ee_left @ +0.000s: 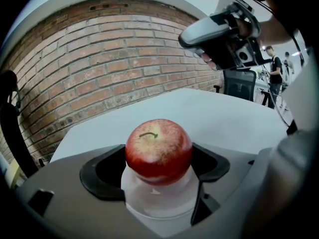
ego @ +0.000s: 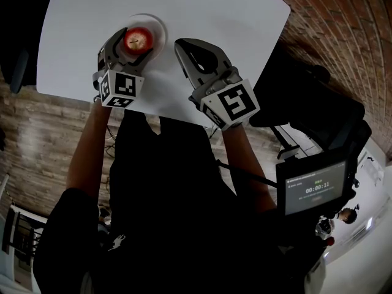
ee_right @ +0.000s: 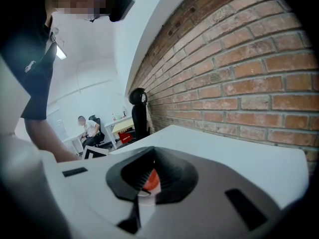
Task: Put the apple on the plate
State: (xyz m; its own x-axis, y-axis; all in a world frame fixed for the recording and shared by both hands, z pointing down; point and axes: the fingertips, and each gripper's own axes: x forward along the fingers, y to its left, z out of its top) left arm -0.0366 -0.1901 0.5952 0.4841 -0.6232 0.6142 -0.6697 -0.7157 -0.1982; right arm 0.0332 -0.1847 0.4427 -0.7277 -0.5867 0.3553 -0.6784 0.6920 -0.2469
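Observation:
A red apple [ego: 138, 39] sits between the jaws of my left gripper [ego: 135, 43], which is shut on it. Right under the apple is a small white plate [ego: 159, 28] on the white table [ego: 214, 11]. In the left gripper view the apple [ee_left: 158, 151] fills the gap between the black pads [ee_left: 107, 171], with the plate [ee_left: 159, 205] just below; I cannot tell whether they touch. My right gripper [ego: 182, 49] hovers to the right of the plate, shut and empty. Through its narrow slit a sliver of the apple [ee_right: 151, 179] shows.
The table's near edge runs just under both grippers. A brick wall [ee_left: 99, 73] stands behind the table. A black chair back [ego: 18, 72] is at the left. A screen with a timer [ego: 312, 188] hangs at my right side.

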